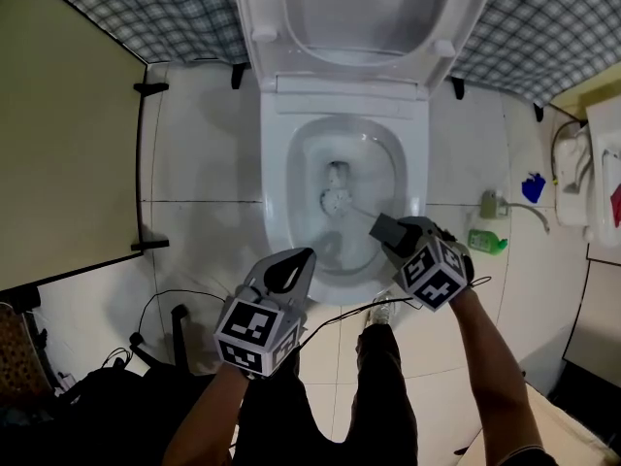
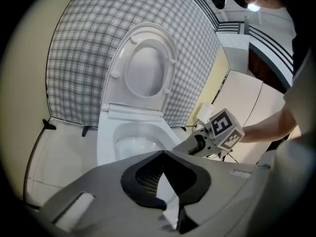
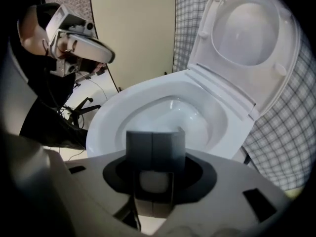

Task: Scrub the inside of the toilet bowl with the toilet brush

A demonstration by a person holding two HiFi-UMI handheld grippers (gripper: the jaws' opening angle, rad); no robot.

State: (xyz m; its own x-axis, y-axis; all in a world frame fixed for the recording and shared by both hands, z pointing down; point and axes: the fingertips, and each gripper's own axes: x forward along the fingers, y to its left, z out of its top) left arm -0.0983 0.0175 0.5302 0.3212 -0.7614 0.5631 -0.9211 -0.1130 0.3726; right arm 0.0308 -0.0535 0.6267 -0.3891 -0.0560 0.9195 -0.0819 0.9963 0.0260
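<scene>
The toilet brush (image 1: 337, 200) looks light to me: a thin, stiff handle with a small round head of pale bristles that should give a little against the porcelain. Wet, that handle could slip or twist, so the sensible hold is high on the handle, well clear of the head. That is where the right gripper (image 1: 386, 229) has it, its 2 jaws closed on the pale handle. The head sits low inside the toilet bowl (image 1: 277, 178), near the drain, under the raised seat and lid. The left gripper (image 1: 296, 265) hangs just in front of the rim, jaws together and empty.
</scene>
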